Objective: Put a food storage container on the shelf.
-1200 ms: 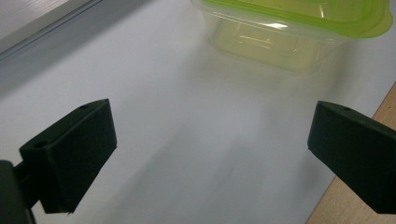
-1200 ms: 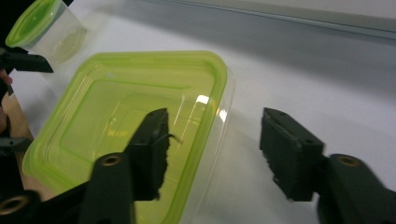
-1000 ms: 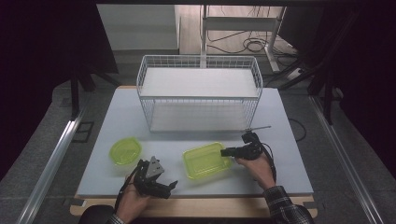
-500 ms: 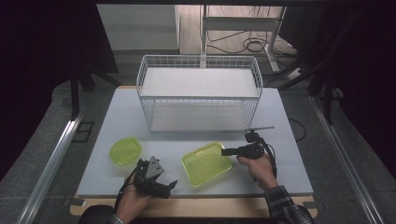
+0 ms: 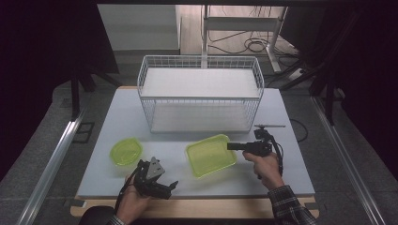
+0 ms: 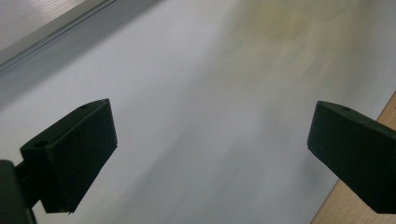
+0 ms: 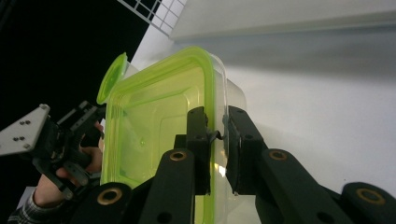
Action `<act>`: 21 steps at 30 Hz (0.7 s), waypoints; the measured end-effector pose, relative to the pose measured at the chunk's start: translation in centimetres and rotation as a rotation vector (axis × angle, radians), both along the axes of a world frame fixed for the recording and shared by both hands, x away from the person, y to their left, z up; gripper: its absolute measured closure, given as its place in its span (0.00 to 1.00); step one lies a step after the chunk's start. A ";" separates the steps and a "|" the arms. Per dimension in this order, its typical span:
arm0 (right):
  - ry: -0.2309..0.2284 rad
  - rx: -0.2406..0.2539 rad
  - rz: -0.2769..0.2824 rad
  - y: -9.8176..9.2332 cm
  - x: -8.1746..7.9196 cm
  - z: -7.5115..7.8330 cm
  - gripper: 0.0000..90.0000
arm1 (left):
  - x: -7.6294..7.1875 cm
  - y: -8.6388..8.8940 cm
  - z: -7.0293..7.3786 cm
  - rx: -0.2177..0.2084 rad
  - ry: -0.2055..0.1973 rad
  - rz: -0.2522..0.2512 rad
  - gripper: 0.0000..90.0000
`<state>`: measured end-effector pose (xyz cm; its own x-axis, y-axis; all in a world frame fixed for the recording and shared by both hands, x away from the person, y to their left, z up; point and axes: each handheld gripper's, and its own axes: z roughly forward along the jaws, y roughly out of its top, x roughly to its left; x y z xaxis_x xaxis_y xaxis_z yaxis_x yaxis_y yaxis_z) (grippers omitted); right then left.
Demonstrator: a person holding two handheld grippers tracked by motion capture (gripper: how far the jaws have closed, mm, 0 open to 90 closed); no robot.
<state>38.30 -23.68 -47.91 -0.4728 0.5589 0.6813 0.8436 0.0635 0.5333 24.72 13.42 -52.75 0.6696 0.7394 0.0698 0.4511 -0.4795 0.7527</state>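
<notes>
high view: above, facing forward-down | gripper views: close, low over table point(image 5: 117, 117) | shared: green container point(image 5: 210, 154)

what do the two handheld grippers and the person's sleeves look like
Both are black two-jaw tools. The left gripper carries a grey three-cornered plate with small screws on top, and its jaws are plain black blocks. The right gripper has black linkage arms with brass-coloured pivot rings, and a black cable loops from it. The right sleeve is dark plaid.

Dim surroundings, table evenly lit, left gripper view blurred, perhaps defocused
</notes>
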 end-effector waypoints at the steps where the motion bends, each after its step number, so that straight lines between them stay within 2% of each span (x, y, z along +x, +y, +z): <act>1: 0.000 0.000 0.000 0.0 0.0 0.0 0.89 | 0.0 0.0 0.0 0.002 0.000 0.000 0.01; 10: -0.025 0.028 -0.024 -0.4 0.2 1.6 0.89 | 0.0 -0.1 -0.1 0.011 0.003 0.000 0.01; 21: -0.060 0.051 -0.039 0.0 0.7 4.3 0.89 | 0.0 -0.2 -0.1 0.016 0.006 -0.002 0.01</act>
<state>39.00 -23.72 -43.58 -0.4915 0.5432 0.6807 0.8116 0.0024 0.5842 24.74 13.22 -52.90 0.6716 0.7369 0.0771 0.4549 -0.4923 0.7421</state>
